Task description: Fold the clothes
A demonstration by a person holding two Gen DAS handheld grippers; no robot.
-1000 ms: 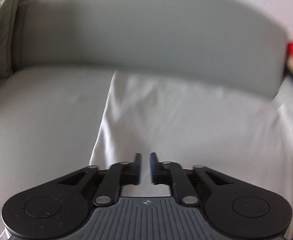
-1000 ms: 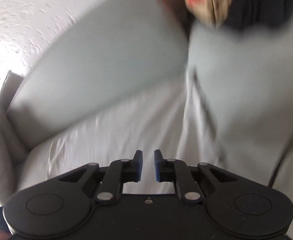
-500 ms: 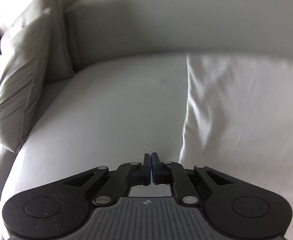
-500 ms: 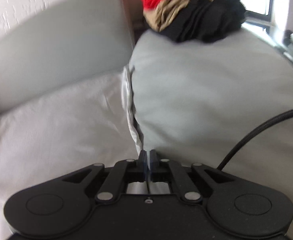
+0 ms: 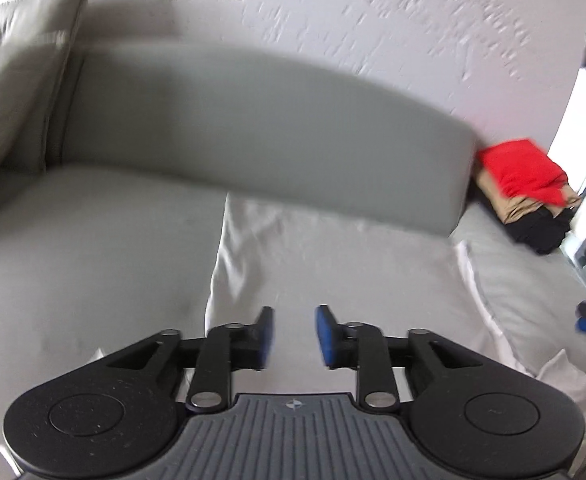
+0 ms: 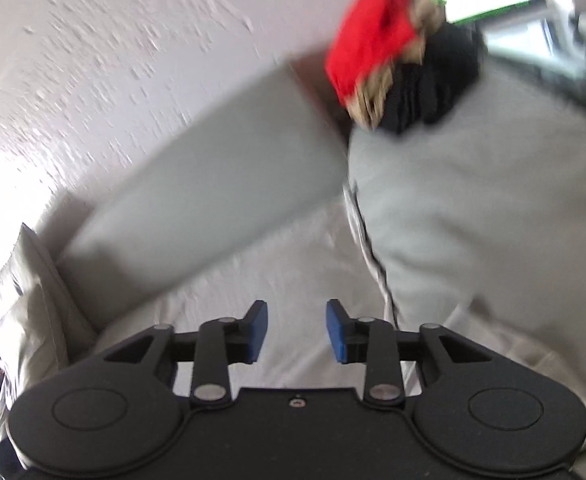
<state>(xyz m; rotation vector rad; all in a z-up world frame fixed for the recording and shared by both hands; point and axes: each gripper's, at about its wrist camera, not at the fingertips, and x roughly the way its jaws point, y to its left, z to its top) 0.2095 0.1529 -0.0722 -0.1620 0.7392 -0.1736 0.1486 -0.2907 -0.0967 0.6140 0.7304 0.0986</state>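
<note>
Left gripper (image 5: 293, 332) above the near part of a pale cloth (image 5: 333, 264), jaws opening, blue pads apart with nothing between them. Right gripper (image 6: 296, 332) likewise opening, pads spread and empty, over the same cloth (image 6: 293, 264). Cloth spread flat on the seat of a grey sofa (image 5: 73, 248), lightly creased, left edge running from near the gripper up to the foot of the backrest (image 5: 253, 128). Right edge of the cloth lying against a grey cushion (image 6: 473, 220), a thin seam or hem showing along that border. Bare seat fabric to the left of the cloth in the left wrist view. A beige pillow (image 5: 9, 80) propped at the far left corner of the sofa. Folded pile (image 5: 529, 196) at the far right, past the end of the backrest: red on top, tan beneath, black at the bottom; in the right wrist view the same pile (image 6: 397, 64) resting on the far end of the grey cushion. Textured white wall (image 5: 373, 20) behind the sofa, bright window at the far right. Both views blurred.
</note>
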